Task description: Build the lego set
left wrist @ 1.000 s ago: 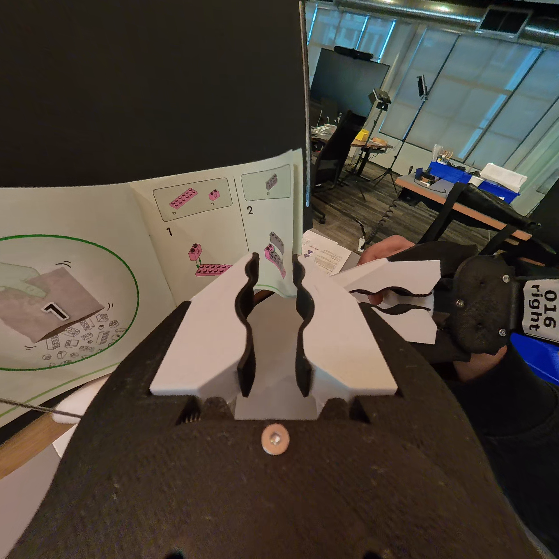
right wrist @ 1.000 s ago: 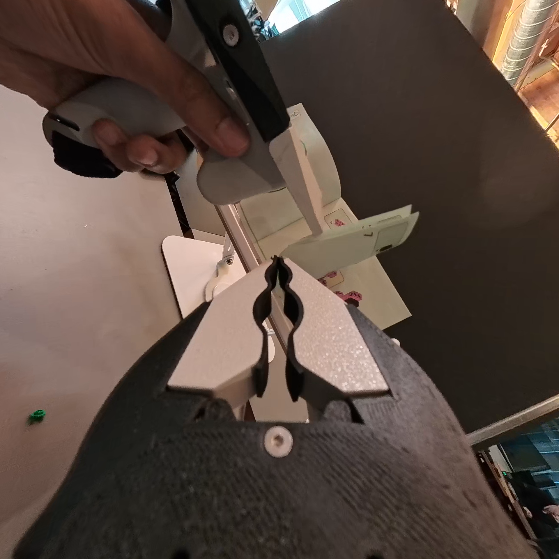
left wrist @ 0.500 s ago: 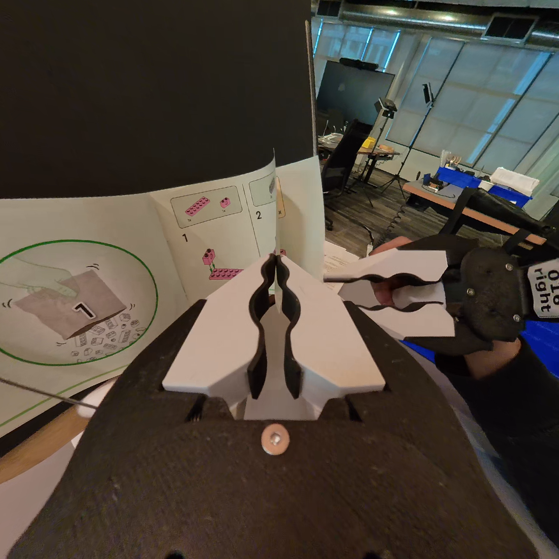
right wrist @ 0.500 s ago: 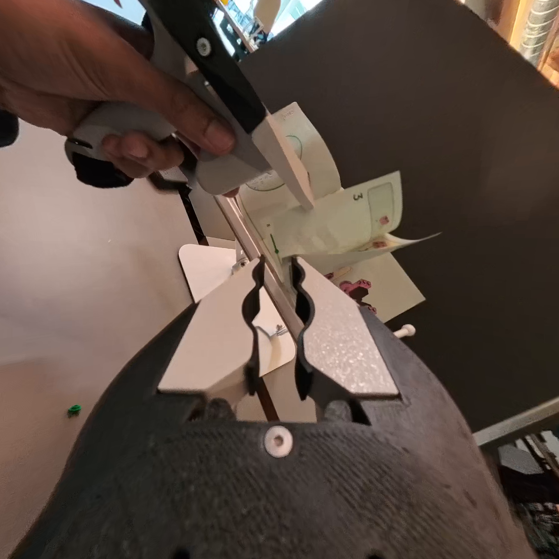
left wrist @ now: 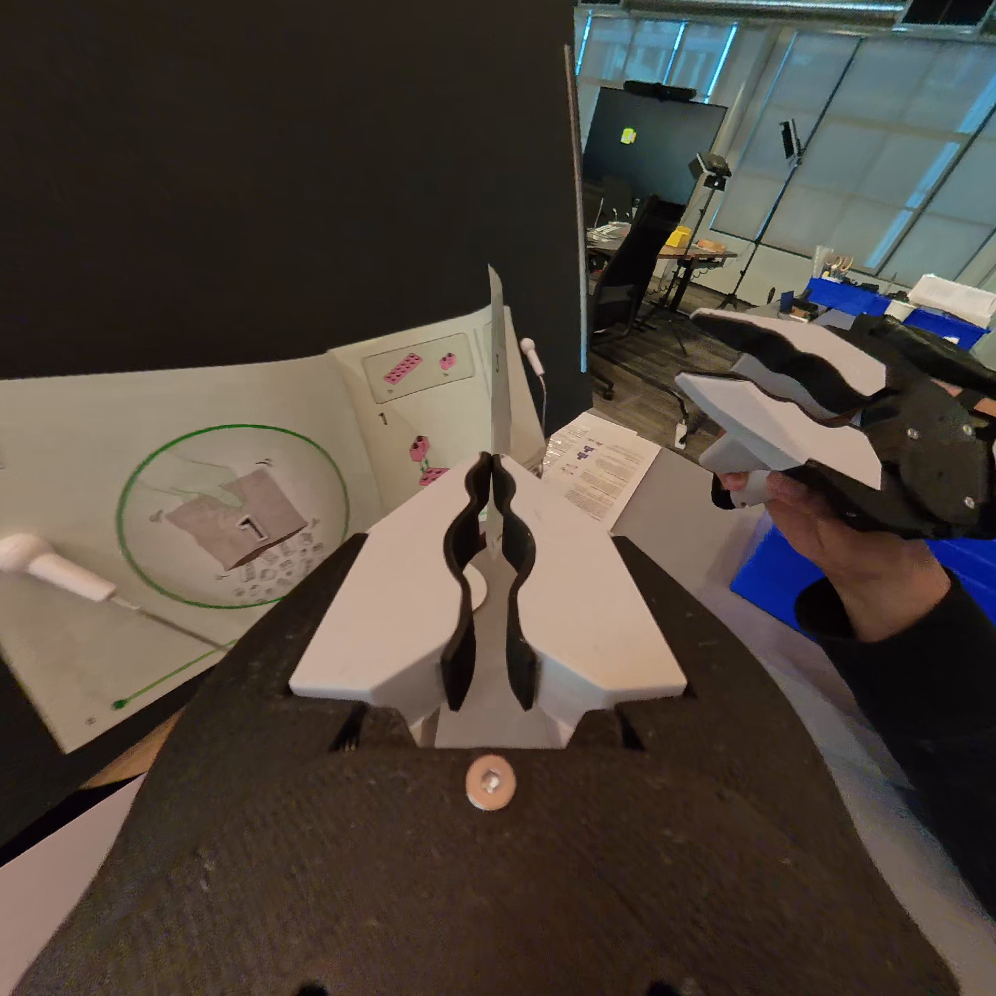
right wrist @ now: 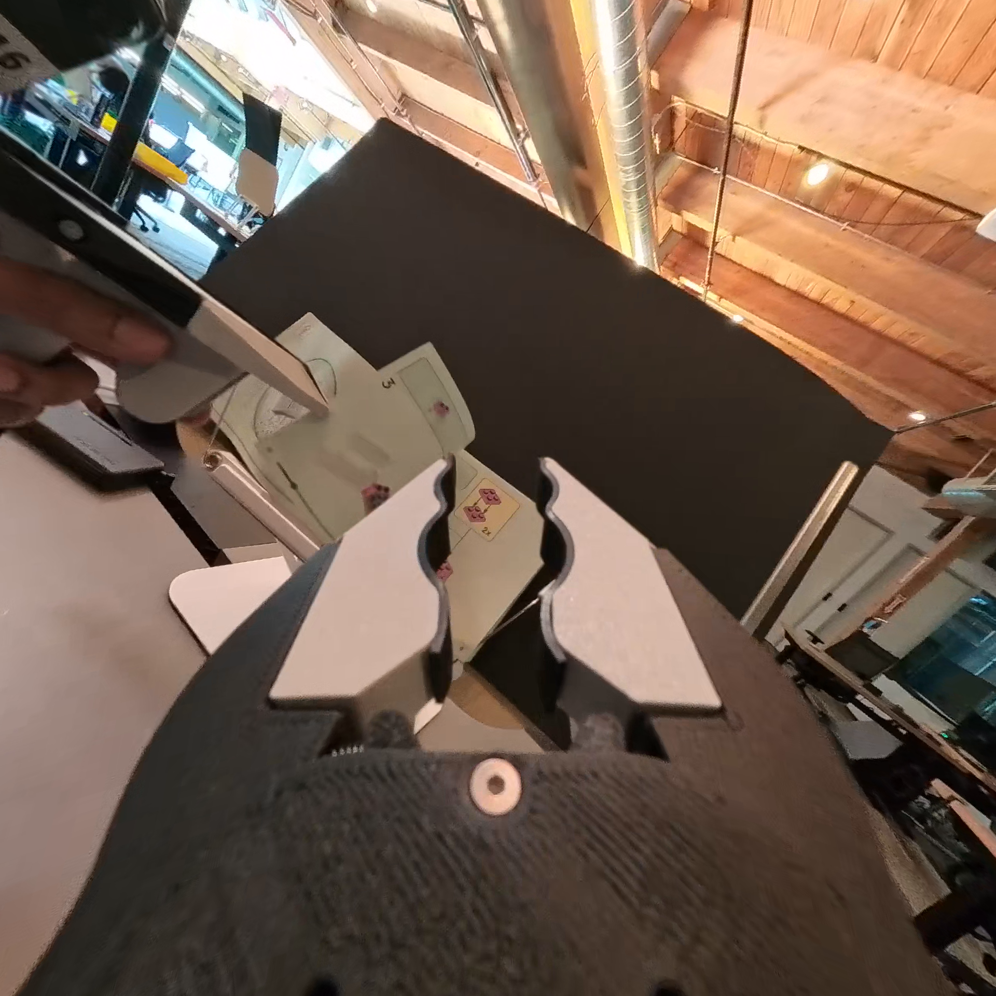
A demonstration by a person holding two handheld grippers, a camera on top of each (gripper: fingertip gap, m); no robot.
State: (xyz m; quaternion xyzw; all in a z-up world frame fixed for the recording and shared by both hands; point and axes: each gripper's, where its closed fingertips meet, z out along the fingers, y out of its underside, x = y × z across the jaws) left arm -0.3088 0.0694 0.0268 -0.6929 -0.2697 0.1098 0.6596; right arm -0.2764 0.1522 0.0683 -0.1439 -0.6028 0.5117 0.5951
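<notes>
Claw on the left pinched a page of the lego booklet, right one hung apart

Left claw (left wrist: 493, 469) was seen clamped at its tips on a single page (left wrist: 500, 409) of the instruction booklet (left wrist: 215, 485), and that page was held up edge-on between the two white fingers (left wrist: 399, 587). Only the tips were closed; further back a gap was left between the black pads. The booklet itself was propped open against a black backboard (left wrist: 269, 161), with a green-circled bag drawing on one page and pink brick steps on the next. Two white clip arms (left wrist: 59, 566) were laid over the booklet's pages to keep them down.

Right claw (right wrist: 496, 466) was spread apart with nothing held between its fingers. It was lifted off to the right side, well apart from the booklet, and gripped by a hand (left wrist: 841, 544) in a dark sleeve. From its own camera the lifted page was seen just past its left fingertip, though contact couldn't be told.

A printed sheet (left wrist: 598, 469) was lying flat on the pale surface (right wrist: 81, 566) beside the booklet's stand. No loose bricks could be made out in either view, only the pictured ones. A blue bin (left wrist: 776, 576) was sat below the right hand.
</notes>
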